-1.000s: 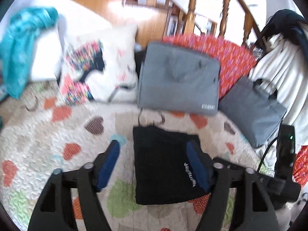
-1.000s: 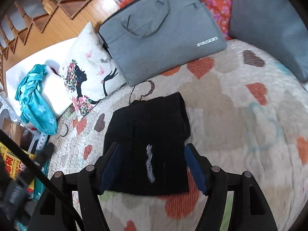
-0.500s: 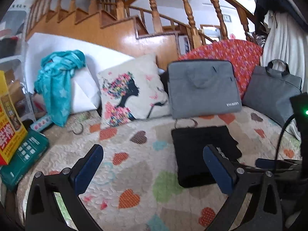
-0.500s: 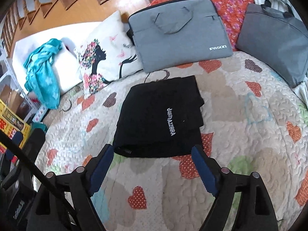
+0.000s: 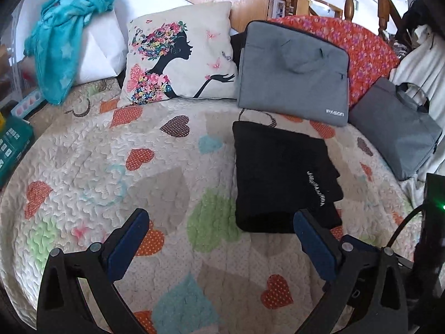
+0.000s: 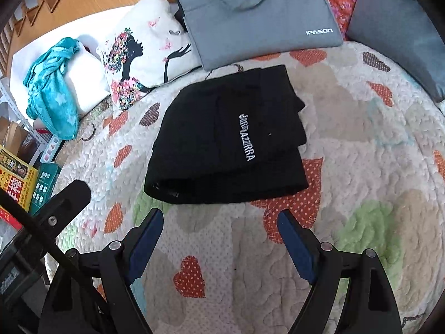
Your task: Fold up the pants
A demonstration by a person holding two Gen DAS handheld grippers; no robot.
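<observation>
The black pants point(image 5: 281, 175) lie folded in a compact rectangle on the heart-patterned quilt point(image 5: 111, 167), with white lettering on top. They also show in the right wrist view point(image 6: 230, 139). My left gripper point(image 5: 222, 236) is open and empty, hovering over the quilt to the near left of the pants. My right gripper point(image 6: 219, 236) is open and empty, just short of the pants' near edge. Neither touches the pants.
A white pillow with a woman's silhouette point(image 5: 180, 64), a grey laptop bag point(image 5: 294, 72), a second grey bag point(image 5: 397, 128) and a red floral cushion point(image 5: 367, 50) line the far side. A teal cloth point(image 5: 61, 36) lies at far left. Boxes point(image 6: 22, 183) stand left of the bed.
Both grippers have drawn back from the folded pants and opened wider. The pants lie still.
</observation>
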